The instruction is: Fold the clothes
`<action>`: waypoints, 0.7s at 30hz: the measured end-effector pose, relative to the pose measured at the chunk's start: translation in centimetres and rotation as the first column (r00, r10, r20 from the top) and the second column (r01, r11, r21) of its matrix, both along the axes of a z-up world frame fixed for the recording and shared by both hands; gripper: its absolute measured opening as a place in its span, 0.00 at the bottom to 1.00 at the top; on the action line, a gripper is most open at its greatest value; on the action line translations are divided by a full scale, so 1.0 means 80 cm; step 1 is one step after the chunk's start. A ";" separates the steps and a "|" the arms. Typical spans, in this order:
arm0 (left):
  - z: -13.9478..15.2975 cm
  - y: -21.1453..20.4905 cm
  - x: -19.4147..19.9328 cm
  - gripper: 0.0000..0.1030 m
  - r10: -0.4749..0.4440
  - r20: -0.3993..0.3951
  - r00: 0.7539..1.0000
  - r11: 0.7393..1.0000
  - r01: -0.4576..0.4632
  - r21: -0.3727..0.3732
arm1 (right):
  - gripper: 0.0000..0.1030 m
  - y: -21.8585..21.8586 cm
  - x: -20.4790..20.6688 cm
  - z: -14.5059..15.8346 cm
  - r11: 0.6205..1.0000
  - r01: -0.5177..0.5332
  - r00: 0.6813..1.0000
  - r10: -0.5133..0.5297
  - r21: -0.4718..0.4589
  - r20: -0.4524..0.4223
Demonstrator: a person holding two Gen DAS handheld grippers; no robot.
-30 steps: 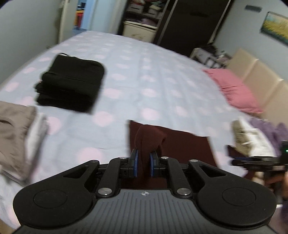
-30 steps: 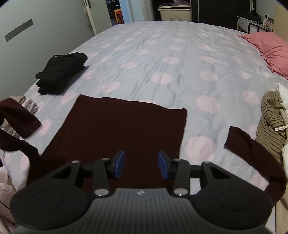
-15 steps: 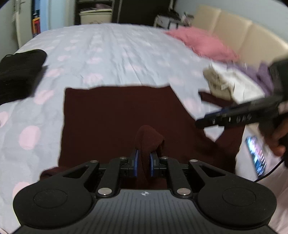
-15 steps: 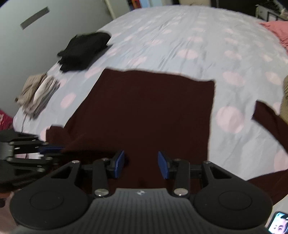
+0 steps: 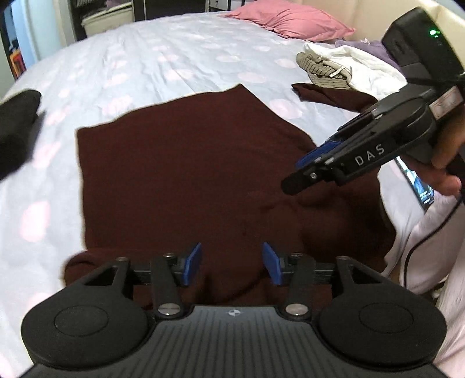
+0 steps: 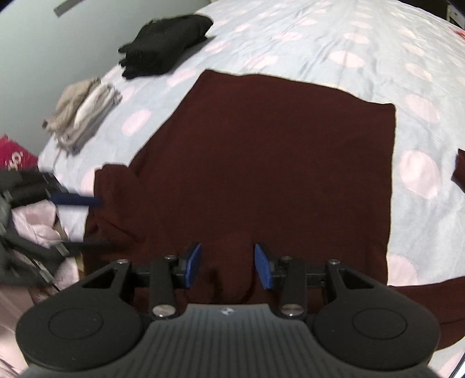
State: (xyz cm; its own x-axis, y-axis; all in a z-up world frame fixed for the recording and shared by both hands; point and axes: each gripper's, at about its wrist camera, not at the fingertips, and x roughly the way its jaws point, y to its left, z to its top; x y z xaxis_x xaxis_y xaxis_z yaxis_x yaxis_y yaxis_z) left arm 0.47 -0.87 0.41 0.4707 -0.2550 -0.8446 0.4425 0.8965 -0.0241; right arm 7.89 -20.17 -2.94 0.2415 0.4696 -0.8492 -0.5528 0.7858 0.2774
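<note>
A wide bed (image 5: 180,55) in a pale blue cover with pink dots fills the room; a beige headboard (image 5: 328,8) and grey wall (image 6: 35,58) border it.

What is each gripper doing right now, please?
Left gripper: opening, nothing gripped, above the maroon top.
Right gripper: open, holding nothing.

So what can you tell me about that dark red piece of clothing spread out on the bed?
The dark red garment looks like a soft knit top, deep maroon and plain. Its body lies flat on the spotted bedsheet, far hem straight. One sleeve is folded in over the body; the other sleeve trails out towards a pile of clothes. The near end is bunched. Neither gripper is gripping it.
</note>
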 end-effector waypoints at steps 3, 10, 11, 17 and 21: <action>0.010 0.036 -0.001 0.49 0.033 0.013 0.999 0.999 -0.034 0.032 | 0.44 0.007 0.002 -0.014 0.999 -0.015 1.000 0.015 -0.032 -0.022; 0.003 0.118 0.023 0.50 0.148 0.050 0.988 0.976 -0.154 0.154 | 0.36 0.017 -0.001 -0.047 0.994 -0.043 0.998 0.037 -0.100 -0.054; -0.002 0.128 0.028 0.50 0.167 0.051 0.985 0.972 -0.173 0.161 | 0.21 0.017 -0.001 -0.048 0.994 -0.045 0.997 0.039 -0.097 -0.059; -0.038 0.151 0.051 0.47 0.190 0.021 0.982 0.975 -0.191 0.112 | 0.08 0.013 -0.001 -0.020 0.997 -0.055 0.998 0.054 -0.051 -0.026; -0.049 0.155 0.057 0.27 0.184 -0.003 0.983 0.982 -0.184 0.036 | 0.08 -0.005 0.013 0.027 1.000 0.026 0.997 -0.027 0.013 0.076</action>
State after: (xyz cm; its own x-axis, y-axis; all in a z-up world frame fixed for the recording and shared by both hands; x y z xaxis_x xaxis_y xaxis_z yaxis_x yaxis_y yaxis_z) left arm 5.01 11.56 -3.51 0.5014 -0.1343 -0.8547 0.2696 0.9629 0.0068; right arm 8.94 -20.58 -0.80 0.3175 0.4722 -0.8223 -0.5515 0.7974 0.2450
